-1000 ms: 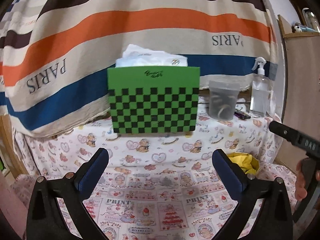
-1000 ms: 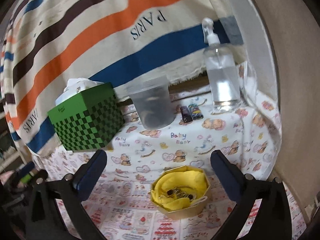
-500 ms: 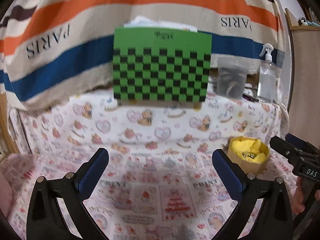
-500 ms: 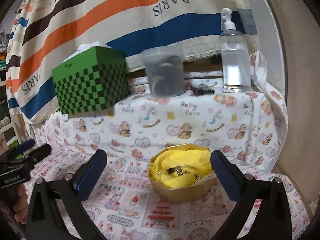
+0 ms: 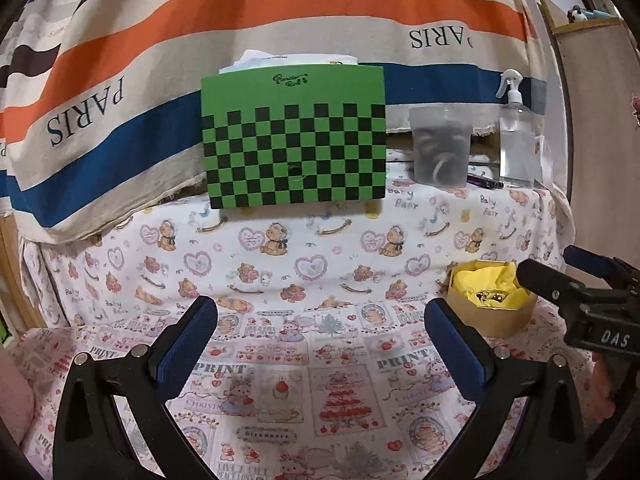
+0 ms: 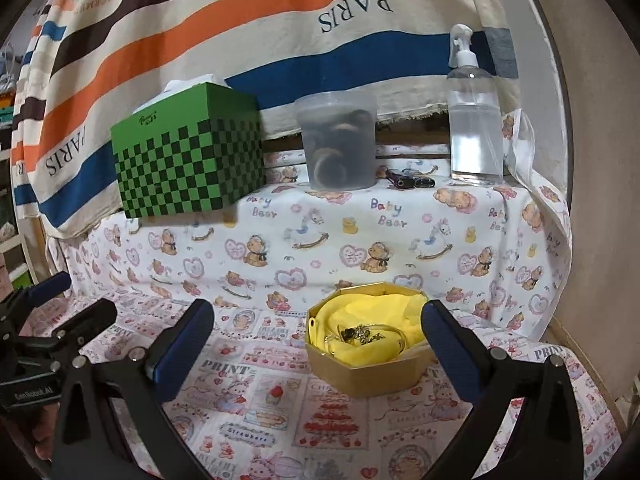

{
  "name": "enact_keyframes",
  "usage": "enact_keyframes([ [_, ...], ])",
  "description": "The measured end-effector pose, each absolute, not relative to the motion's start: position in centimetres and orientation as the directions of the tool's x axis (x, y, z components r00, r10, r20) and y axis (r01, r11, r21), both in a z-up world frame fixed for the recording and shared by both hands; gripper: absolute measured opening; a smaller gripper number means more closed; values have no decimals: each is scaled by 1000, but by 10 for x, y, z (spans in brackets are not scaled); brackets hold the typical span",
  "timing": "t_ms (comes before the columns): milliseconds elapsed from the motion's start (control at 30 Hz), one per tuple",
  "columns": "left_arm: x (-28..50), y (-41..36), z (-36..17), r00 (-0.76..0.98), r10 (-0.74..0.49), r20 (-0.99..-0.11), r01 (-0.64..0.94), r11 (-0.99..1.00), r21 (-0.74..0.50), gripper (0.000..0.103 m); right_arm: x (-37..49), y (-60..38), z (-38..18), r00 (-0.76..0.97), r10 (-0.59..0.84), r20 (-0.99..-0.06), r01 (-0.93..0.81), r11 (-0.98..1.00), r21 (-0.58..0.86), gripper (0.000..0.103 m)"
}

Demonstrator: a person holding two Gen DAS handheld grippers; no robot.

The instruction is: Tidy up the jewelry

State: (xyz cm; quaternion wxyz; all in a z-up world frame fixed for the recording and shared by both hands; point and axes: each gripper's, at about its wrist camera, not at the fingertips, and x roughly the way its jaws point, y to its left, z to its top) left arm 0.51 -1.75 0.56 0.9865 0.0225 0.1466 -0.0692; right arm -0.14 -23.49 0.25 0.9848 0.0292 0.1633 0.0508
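Left wrist view: left gripper [image 5: 320,316] with jaws spread wide, nothing between them, hovering over the printed cloth [image 5: 304,272] near its front edge. Green checkered box [image 5: 294,142] sits square-on at the back of the raised ledge, white paper poking out of its top. Along the ledge toward the right edge: a frosted plastic tub [image 5: 440,144], a dark pen-like item [image 5: 486,181], a clear spray bottle [image 5: 516,136]. Gold octagonal box [image 5: 490,308] with yellow lining is on the lower level near the right edge; jewelry [image 5: 489,296] inside reads only as a small glinting tangle. Right gripper [image 5: 560,272] pokes in from the right, its fingers spread, its tip overlapping the gold box's right rim; contact cannot be told. Only this view shows a wooden shelf [image 5: 580,24] at upper right.

Right wrist view: right gripper [image 6: 318,318] is wide apart, empty, with the gold box [image 6: 370,364] between and just beyond its fingers, closer to the right finger. Jewelry [image 6: 362,334] is much clearer here: small gold pieces plus a thin ring-like loop lying on the yellow lining. Green box [image 6: 188,152] shows two faces from this angle. Tub [image 6: 338,142] contents show as dark rings. Left gripper [image 6: 60,304] appears at the left edge, well apart from the gold box. Striped PARIS fabric [image 6: 248,24] hangs behind in both views.
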Motion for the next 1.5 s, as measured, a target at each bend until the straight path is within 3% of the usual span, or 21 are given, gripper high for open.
enact_keyframes([
  [233,5,-15,6,950,-108,-292,118,993,17,103,-10,-219,5,953,114,-281,-121,993,-5,103],
  [1500,7,-12,6,954,-57,-294,69,997,33,103,-8,-225,5,950,106,-293,-105,994,17,103],
])
